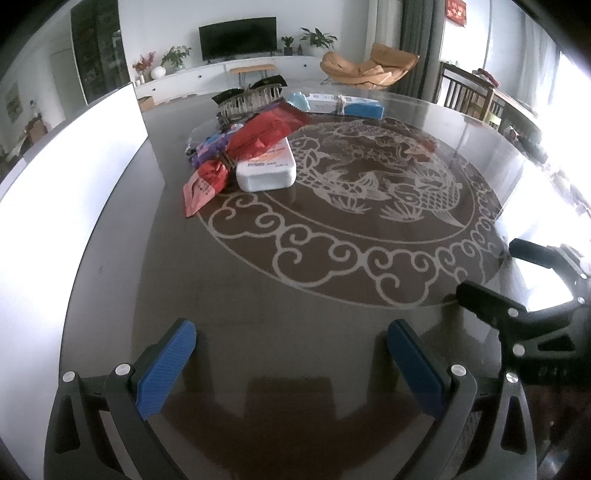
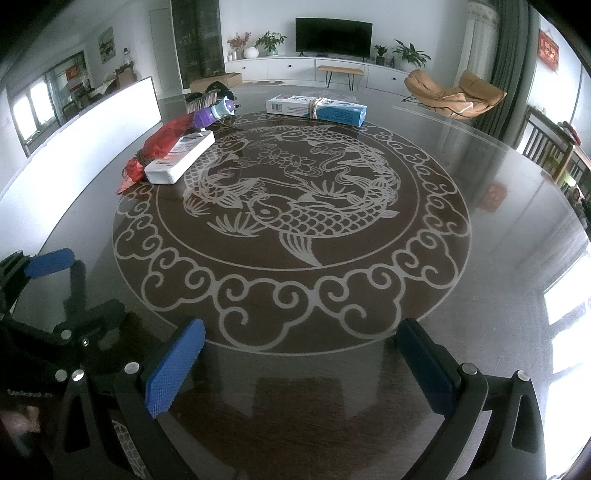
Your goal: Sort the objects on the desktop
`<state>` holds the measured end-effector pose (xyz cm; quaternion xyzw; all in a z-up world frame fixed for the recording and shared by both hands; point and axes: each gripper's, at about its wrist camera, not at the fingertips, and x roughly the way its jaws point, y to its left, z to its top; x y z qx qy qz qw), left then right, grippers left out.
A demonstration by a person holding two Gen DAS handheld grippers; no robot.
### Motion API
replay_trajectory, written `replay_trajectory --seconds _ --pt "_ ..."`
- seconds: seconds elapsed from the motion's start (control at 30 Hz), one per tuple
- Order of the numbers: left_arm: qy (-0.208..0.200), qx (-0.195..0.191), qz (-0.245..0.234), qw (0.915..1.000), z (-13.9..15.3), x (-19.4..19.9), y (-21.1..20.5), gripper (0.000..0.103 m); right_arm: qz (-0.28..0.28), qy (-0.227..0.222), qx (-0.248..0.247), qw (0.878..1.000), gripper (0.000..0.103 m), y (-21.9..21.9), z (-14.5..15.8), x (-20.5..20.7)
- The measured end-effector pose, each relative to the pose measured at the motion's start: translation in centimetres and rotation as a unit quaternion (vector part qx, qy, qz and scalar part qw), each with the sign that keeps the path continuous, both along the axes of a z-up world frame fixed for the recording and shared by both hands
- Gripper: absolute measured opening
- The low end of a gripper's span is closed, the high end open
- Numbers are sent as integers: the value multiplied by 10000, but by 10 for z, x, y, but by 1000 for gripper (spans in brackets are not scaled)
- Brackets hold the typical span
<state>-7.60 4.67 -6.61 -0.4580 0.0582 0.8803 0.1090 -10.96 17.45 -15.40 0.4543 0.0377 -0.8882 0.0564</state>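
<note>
Both tongs, left tongs [image 1: 291, 365] and right tongs [image 2: 301, 365], spread wide, holding nothing, low over the surface [image 2: 517, 258]. Red packet [image 1: 258, 136], white box [image 1: 267, 168] piled far left; blue-and-white carton [image 2: 317, 108] well apart at the far edge.

1. A dark round table [image 2: 498, 258] lay under and ahead of the tongs, its glossy top bearing a pale fish-and-cloud pattern [image 2: 291, 206].
2. A white panel [image 1: 74, 177] stood to the left of the tongs along the table's edge.
3. Far ahead, a television [image 2: 333, 34] sat on a long white cabinet [image 2: 314, 70] with potted plants [image 2: 410, 53].
4. An orange lounge chair [image 2: 456, 94] stood ahead to the right.
</note>
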Motion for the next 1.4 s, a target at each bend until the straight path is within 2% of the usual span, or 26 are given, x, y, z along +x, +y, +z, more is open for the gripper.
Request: replay_trajectory --seconds 0.2,0.6,0.8,1.0,1.27,1.33,1.4 --pt "-121 -22 187 9997 0 6 -7 103 2 1 0 10000 103 0 0 0" --pt "-43 -5 217 9998 -1 6 -8 103 3 0 0 10000 103 0 0 0" --pt "-25 -26 1 10000 -1 11 -13 103 5 0 -1 10000 103 0 0 0" --pt "-10 7 324 9995 -1 15 -30 103 7 -1 -1 10000 103 0 0 0" --pt "13 6 394 9992 -2 12 -32 103 23 -30 4 10000 103 0 0 -1" --pt "17 10 411 9992 -2 12 -32 103 179 -87 -144 9997 103 -2 0 -6" --pt "16 11 436 9990 -2 11 -32 103 288 -97 -543 9981 103 -4 5 -21"
